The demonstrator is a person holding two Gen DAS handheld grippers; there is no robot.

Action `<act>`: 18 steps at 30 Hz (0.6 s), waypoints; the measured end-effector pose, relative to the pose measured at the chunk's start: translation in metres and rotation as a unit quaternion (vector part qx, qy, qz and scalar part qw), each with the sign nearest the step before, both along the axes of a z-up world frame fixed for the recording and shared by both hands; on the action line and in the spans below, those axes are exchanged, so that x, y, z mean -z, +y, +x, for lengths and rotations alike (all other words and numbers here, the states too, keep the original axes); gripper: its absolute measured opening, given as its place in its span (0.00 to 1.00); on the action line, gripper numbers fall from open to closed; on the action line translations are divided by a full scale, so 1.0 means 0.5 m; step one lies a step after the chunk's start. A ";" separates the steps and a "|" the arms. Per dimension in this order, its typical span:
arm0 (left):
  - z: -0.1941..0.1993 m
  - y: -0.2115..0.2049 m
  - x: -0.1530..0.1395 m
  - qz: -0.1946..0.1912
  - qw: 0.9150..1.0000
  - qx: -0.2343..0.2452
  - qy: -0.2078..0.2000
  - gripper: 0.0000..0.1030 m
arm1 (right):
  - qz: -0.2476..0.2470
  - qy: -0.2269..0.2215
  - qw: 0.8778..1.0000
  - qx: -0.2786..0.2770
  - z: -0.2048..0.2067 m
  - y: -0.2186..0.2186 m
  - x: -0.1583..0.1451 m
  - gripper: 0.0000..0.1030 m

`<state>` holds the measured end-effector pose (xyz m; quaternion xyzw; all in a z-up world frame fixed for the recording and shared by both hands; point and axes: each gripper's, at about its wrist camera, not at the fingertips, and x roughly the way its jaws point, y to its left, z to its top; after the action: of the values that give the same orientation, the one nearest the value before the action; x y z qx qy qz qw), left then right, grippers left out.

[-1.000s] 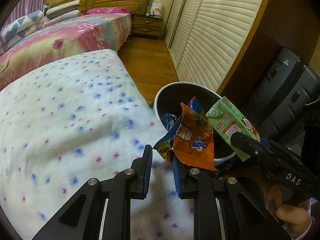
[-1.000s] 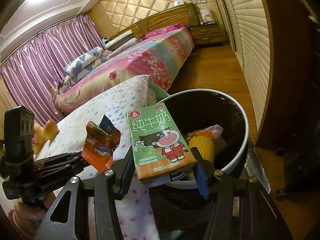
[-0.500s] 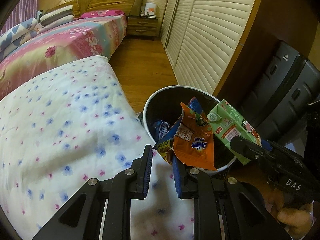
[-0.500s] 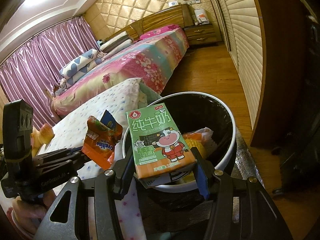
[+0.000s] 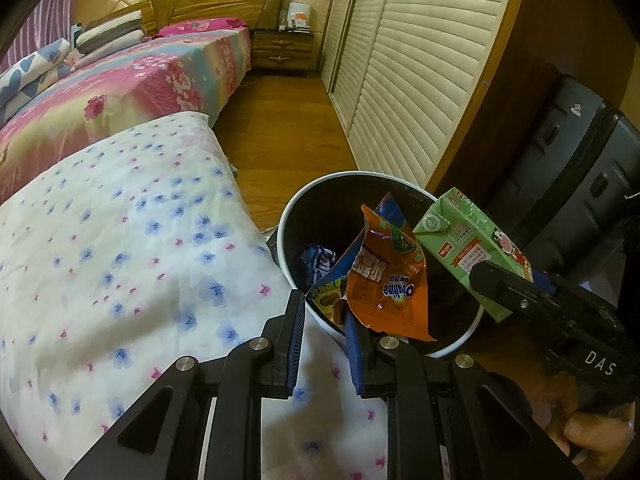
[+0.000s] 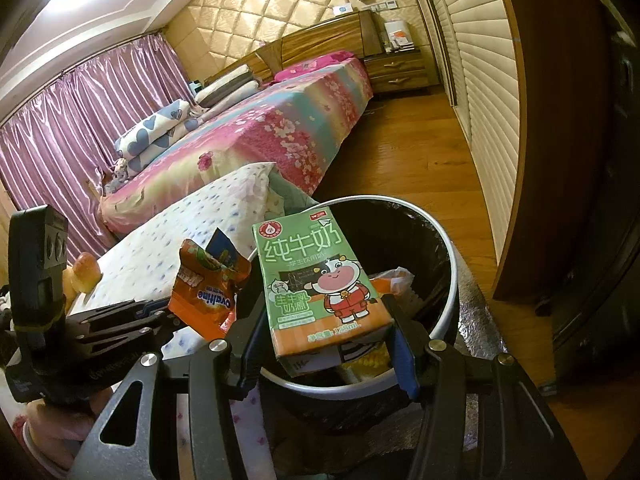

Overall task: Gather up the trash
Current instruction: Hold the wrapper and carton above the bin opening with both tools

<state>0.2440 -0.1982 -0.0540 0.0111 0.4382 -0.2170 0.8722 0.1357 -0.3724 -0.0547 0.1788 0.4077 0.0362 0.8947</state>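
Note:
An orange Ovaltine snack wrapper (image 5: 384,288) hangs crumpled over the near edge of the bin, and my left gripper (image 5: 324,312) is shut on its lower end. From the right wrist view the same wrapper (image 6: 204,292) sticks up from the left gripper (image 6: 168,312). My right gripper (image 6: 320,328) is shut on a green milk carton (image 6: 316,276), held upright over the bin's near rim. That carton (image 5: 468,240) shows at the bin's right side in the left wrist view. The bin (image 5: 286,240) has a white rim (image 6: 452,280) and a black liner, with wrappers and a yellow item inside.
A bed with a white flowered quilt (image 5: 120,260) lies directly left of the bin. A black suitcase (image 5: 580,184) stands to the right, next to louvred wardrobe doors (image 5: 400,80). Wooden floor (image 5: 280,128) runs back to a nightstand (image 5: 284,48). A hand (image 5: 580,432) holds the right gripper's handle.
The left gripper has shifted sideways with the wrapper, so the bin now sits more centrally beneath it. The right gripper and carton have hardly moved.

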 end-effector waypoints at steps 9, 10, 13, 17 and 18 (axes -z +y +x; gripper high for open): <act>0.009 -0.009 0.005 0.007 1.000 -0.001 0.001 0.18 | -0.001 0.004 1.000 0.000 0.012 -0.005 0.004 0.52; 0.010 -0.009 0.005 0.007 1.000 -0.001 0.001 0.18 | 0.000 0.005 1.000 0.001 0.013 -0.007 0.006 0.52; 0.012 -0.013 0.004 0.010 1.000 0.001 0.000 0.18 | 0.000 0.006 1.000 0.002 0.016 -0.011 0.007 0.52; 0.015 -0.020 0.003 0.011 1.000 0.002 -0.001 0.18 | -0.001 0.006 1.000 0.002 0.017 -0.011 0.007 0.52; 0.016 -0.021 0.003 0.012 1.000 0.003 -0.001 0.18 | -0.001 0.006 1.000 0.002 0.017 -0.011 0.007 0.52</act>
<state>0.2519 -0.2088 -0.0553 0.0229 0.4401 -0.2139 0.8718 0.1444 -0.3781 -0.0582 0.1795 0.4127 0.0328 0.8924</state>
